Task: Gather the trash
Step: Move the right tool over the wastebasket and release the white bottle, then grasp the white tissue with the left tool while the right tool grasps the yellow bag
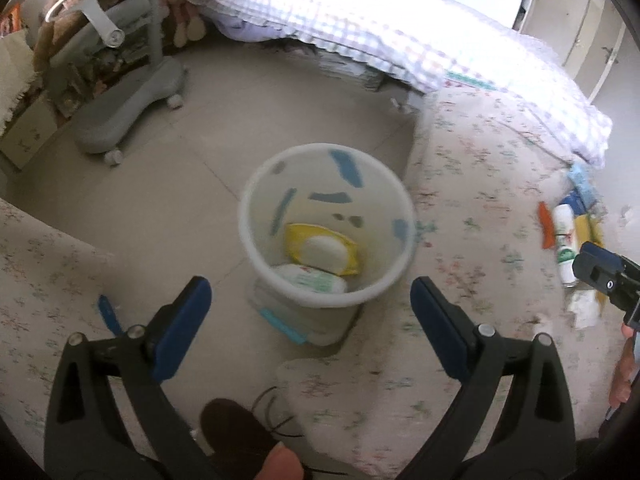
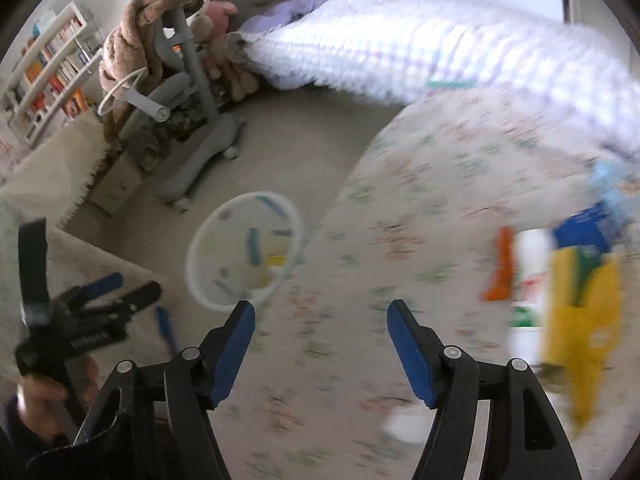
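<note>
A white bin [image 1: 256,184] with blue marks stands on the floor against the flowered bed. Inside it lie a yellow packet [image 1: 320,246] and a white-green packet [image 1: 312,280]. My left gripper [image 1: 312,292] hangs open above the bin's near rim, with nothing between its fingers. In the right wrist view my right gripper [image 2: 320,312] is open and empty over the bedsheet, with the bin [image 2: 208,236] to its left. A blurred trash pile lies to its right: an orange wrapper [image 2: 500,264], a white bottle [image 2: 532,272], a yellow packet [image 2: 580,320] and a blue packet [image 2: 584,232].
A grey wheeled chair base [image 1: 120,116] stands on the tiled floor beyond the bin. A checked quilt [image 1: 400,28] covers the far bed. A blue scrap [image 1: 109,314] lies on the sheet at the left, a small white scrap [image 2: 404,424] near my right gripper. A dark shoe [image 1: 236,424] is below.
</note>
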A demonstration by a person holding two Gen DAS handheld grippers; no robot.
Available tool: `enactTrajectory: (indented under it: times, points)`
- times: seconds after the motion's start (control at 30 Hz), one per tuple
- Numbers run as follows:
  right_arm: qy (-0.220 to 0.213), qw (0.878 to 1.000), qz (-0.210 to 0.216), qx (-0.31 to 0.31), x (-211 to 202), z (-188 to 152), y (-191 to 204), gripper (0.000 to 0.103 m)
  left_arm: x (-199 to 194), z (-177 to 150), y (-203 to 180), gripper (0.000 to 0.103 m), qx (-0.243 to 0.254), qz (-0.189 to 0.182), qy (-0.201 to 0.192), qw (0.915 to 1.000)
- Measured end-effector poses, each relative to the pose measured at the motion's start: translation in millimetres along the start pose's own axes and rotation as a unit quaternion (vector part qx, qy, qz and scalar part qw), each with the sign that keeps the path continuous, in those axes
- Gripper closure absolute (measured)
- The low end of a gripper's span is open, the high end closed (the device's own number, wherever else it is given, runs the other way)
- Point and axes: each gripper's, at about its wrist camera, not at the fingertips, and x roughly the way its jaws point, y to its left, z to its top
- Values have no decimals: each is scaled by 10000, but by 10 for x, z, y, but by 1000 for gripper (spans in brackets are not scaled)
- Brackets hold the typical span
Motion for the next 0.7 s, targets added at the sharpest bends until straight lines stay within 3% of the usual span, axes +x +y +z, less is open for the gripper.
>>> enactTrajectory:
  times: [0.17, 0.43, 0.57, 0.7]
  points:
    - [-205, 9987, -365, 276, -282, -73, -424, 31, -16, -22, -320, 4, 184, -224, -1, 9996]
    - [-350, 9884, -623, 1338, -554, -165, -1217, 27, -7, -54, -784, 4, 475, -390, 62, 9981]
    - [-187, 9816, -629, 1792, -468, -217, -1526, 26, 23, -68, -967, 4, 613, -423, 107, 9972]
    - [32, 9718, -360, 2331, -297, -256, -1772, 26, 42, -77, -1098, 4, 725, -466, 147, 9962]
